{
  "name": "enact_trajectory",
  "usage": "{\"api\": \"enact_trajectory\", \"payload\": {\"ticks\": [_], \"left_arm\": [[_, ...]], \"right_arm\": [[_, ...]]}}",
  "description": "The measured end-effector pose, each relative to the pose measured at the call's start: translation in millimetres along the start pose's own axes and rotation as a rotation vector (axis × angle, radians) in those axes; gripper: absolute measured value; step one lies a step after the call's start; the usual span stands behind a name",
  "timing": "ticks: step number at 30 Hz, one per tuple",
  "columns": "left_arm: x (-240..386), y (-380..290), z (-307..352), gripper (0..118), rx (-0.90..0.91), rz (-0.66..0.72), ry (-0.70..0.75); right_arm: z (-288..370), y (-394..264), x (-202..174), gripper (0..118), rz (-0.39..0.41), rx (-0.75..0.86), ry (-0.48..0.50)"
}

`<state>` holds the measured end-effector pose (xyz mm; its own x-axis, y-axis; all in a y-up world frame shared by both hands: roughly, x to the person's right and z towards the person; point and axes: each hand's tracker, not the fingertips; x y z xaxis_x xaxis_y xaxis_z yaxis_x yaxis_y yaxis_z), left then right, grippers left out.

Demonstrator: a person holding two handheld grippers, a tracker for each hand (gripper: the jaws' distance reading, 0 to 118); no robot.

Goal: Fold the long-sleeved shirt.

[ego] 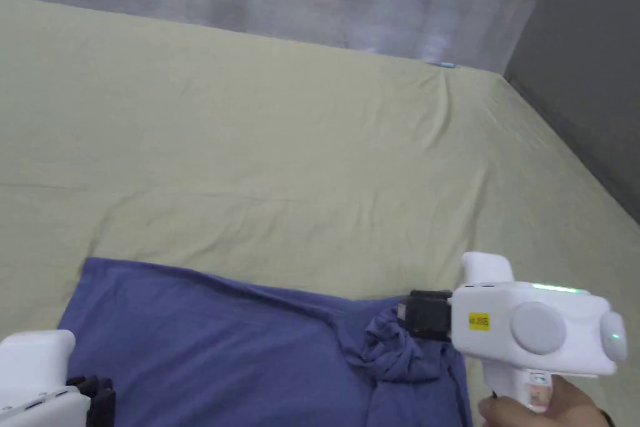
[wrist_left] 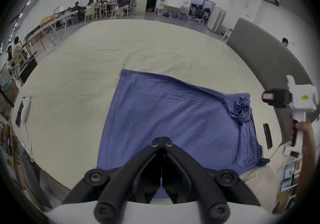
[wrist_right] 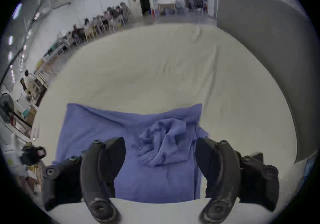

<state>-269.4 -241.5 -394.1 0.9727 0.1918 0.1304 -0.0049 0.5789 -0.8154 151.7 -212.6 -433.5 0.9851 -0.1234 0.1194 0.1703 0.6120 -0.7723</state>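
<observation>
While the shirt lies spread flat, these are the relations that matter:

Shirt: the blue long-sleeved shirt point(ego: 212, 334) lies on the pale green bed point(ego: 281, 153), at the edge nearest the person, its long axis running left to right across the head view.

Bunch: a crumpled bunch of cloth point(wrist_right: 164, 142), probably a sleeve, sits on top of the shirt's right end.

Right gripper: the right gripper point(wrist_right: 160, 151) has its jaws spread wide with nothing between them; in its own view the bunch lies straight ahead, in line with the gap.

Left gripper: the left gripper point(wrist_left: 161, 139) has its jaws closed tip to tip on nothing, hovering over the shirt's near left part.

Nearer hand: the right, by a clear margin; the left is well apart from the bunch.

Likely next: a short reach forward by the right gripper to take the bunch, I judge.
</observation>
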Motion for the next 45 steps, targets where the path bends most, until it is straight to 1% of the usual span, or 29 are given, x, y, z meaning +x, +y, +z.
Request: {"api": "enact_trajectory", "payload": {"ticks": [1,2,3,5,6,9,11,16,19,23,24,25,26,27,28,29,31,33,34,35,36,37,38,40,41,42,43,44,45], "left_arm": [[2,-1,3,0,0.001,0.001,-0.002],[4,-2,5,0,0.002,0.000,-0.005],[7,-4,7,0,0.000,-0.003,-0.007],[13,-5,9,0,-0.004,-0.012,-0.010],[18,-5,10,0,-0.005,-0.019,-0.011],[28,-6,10,0,-0.007,-0.042,-0.019],[30,-7,7,0,-0.019,-0.052,-0.026],[13,16,-14,0,-0.094,0.019,-0.118],[-11,61,-38,0,-0.096,0.018,-0.109],[-45,128,-100,0,-0.075,-0.007,0.019],[-53,142,-119,7,-0.073,0.005,0.041],[-60,152,-135,43,-0.066,0.006,0.047],[-66,161,-150,105,-0.072,0.018,0.070],[-69,167,-168,116,-0.108,-0.004,0.106],[-74,169,-184,113,-0.151,0.010,0.140],[-78,177,-188,113,-0.114,0.037,0.125],[-78,166,-199,110,-0.202,0.083,0.152],[-76,157,-205,92,-0.242,0.100,0.169],[-74,153,-205,91,-0.262,0.102,0.190],[-79,154,-216,83,-0.265,0.063,0.244],[-75,154,-213,66,-0.245,0.003,0.218],[-69,156,-208,40,-0.232,-0.046,0.236],[-63,157,-203,0,-0.222,-0.076,0.237],[-58,161,-196,0,-0.220,-0.092,0.249],[-55,164,-192,0,-0.240,-0.071,0.163],[-52,165,-189,0,-0.241,-0.053,0.129],[-53,167,-191,0,-0.232,-0.066,0.145],[-51,168,-189,0,-0.220,-0.079,0.143],[-50,171,-186,0,-0.209,-0.096,0.145]], "right_arm": [[17,-10,-1,56,-0.003,0.004,0.024],[35,-25,-4,9,-0.005,0.006,0.048],[47,-42,-5,0,-0.018,0.008,0.057],[55,-81,-9,0,-0.063,-0.031,0.054],[55,-102,-13,0,-0.073,-0.075,0.081],[50,-145,-26,0,-0.044,-0.166,0.102],[45,-151,-25,0,-0.011,-0.184,0.117],[42,-120,-16,0,-0.040,-0.149,0.155],[39,-93,-12,0,-0.047,-0.105,0.128],[34,-81,-13,0,-0.077,-0.085,0.154],[32,-82,-15,0,-0.093,-0.087,0.166],[29,-82,-16,0,-0.104,-0.091,0.176],[27,-83,-12,0,-0.117,-0.098,0.184],[25,-84,-11,0,-0.130,-0.101,0.188],[23,-84,-11,0,-0.139,-0.103,0.189],[21,-84,-9,0,-0.143,-0.110,0.187],[15,-81,0,0,-0.157,-0.125,0.184],[9,-75,5,0,-0.157,-0.133,0.172],[5,-70,9,0,-0.153,-0.137,0.166],[0,-64,12,0,-0.149,-0.145,0.154],[-7,-55,17,0,-0.148,-0.156,0.141],[-14,-45,22,0,-0.145,-0.164,0.127],[-22,-31,27,0,-0.137,-0.174,0.105],[-38,0,37,0,-0.132,-0.176,0.044],[-48,18,43,0,-0.138,-0.172,0.045],[-60,37,49,0,-0.150,-0.173,0.040],[-74,57,55,0,-0.172,-0.189,0.047],[-88,74,61,23,-0.191,-0.210,0.058],[-105,90,67,65,-0.225,-0.248,0.057]]}}
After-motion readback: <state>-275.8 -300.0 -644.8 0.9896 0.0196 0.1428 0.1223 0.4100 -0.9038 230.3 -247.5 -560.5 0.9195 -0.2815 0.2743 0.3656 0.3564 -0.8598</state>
